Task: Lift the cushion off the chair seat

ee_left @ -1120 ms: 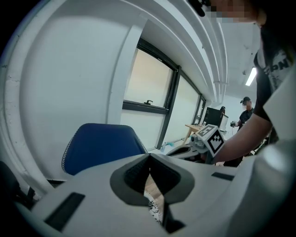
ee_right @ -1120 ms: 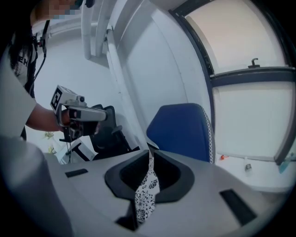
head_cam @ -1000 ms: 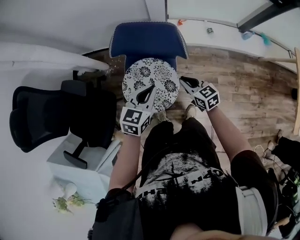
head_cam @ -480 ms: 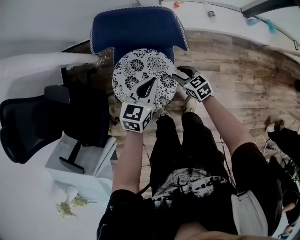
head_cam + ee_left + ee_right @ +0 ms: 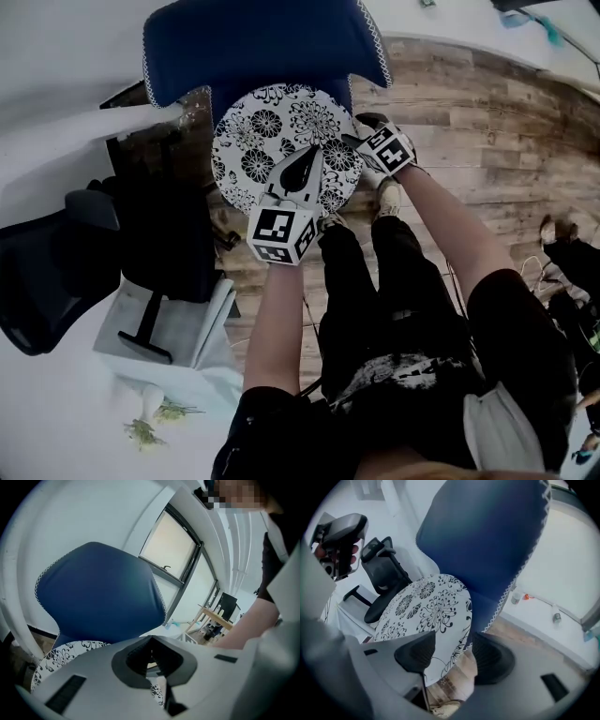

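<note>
A round white cushion with a black flower print lies on the seat of the blue chair. My left gripper hovers over the cushion's near middle, its jaws together with nothing between them. In the left gripper view the gripper points at the blue chair back, with the cushion below it. My right gripper is at the cushion's right edge with its jaws opening. In the right gripper view the cushion has its rim in the gap of the gripper, and the pads do not press on it.
A black office chair stands to the left, beside a white cabinet. Wooden floor spreads to the right of the blue chair. The person's legs and shoes are just in front of the seat. A window ledge with small bottles runs behind.
Both grippers have come down toward the cushion. The right gripper's jaws went from shut to wide apart at the cushion's right rim. The left gripper stayed shut.
</note>
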A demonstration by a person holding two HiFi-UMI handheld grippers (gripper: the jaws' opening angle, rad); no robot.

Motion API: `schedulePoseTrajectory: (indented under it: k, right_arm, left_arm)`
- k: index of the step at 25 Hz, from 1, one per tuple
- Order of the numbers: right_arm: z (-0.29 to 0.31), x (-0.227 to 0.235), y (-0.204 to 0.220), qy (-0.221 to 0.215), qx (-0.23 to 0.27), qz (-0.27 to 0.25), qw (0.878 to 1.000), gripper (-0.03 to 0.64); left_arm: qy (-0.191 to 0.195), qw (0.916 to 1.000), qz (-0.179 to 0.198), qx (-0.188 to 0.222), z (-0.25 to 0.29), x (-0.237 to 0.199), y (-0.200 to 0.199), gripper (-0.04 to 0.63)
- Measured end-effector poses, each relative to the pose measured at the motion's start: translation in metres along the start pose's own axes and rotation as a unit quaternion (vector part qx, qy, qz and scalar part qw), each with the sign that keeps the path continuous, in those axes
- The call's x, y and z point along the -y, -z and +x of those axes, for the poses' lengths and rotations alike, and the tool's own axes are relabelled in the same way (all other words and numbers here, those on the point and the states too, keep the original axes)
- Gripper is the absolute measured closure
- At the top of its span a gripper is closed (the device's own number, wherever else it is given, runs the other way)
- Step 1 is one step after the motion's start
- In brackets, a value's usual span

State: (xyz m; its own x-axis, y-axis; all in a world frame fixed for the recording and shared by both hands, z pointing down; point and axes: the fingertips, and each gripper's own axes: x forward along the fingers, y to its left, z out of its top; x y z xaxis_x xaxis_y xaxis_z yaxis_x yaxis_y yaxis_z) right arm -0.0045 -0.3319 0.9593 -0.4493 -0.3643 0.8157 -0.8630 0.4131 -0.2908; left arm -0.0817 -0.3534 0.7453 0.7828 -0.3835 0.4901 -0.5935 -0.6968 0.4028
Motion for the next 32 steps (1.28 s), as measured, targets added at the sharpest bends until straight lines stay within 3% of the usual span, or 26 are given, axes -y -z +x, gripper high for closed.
schedulePoseTrajectory:
  k: [4,10,13,15,17,23,32]
  right_arm:
    - [0.021,0.011,0.01,-0.004,-0.011,0.031,0.999,0.379]
    - [0.035,0.007,0.012,-0.003,-0.014,0.013,1.0,0.382]
    - [0.035,0.004,0.01,-0.002,-0.015,0.006,1.0,0.453]
    - [0.032,0.003,0.007,0.0,-0.011,0.001,1.0,0.545]
    - [0.029,0.002,0.004,0.002,-0.006,-0.003,1.0,0.575]
    - [0.014,-0.003,-0.008,0.007,0.023,-0.018,1.0,0.588]
    - [-0.037,-0.037,-0.067,-0.009,0.089,-0.043,0.995,0.588]
  left_arm:
    - [-0.006,0.9998,-0.02,0.002,0.008,-0.008,0.016,0.583]
    - [-0.018,0.9991,-0.037,0.001,0.011,-0.019,0.027,0.583]
    - [-0.019,0.9991,-0.038,0.003,0.01,-0.019,0.026,0.583]
    - [-0.022,0.9991,-0.036,0.003,0.009,-0.02,0.025,0.583]
    - [-0.025,0.9991,-0.035,0.003,0.008,-0.02,0.024,0.583]
    - [-0.036,0.999,-0.027,0.005,0.0,-0.021,0.017,0.583]
    - [-0.03,0.9992,-0.022,0.014,-0.022,-0.002,-0.018,0.583]
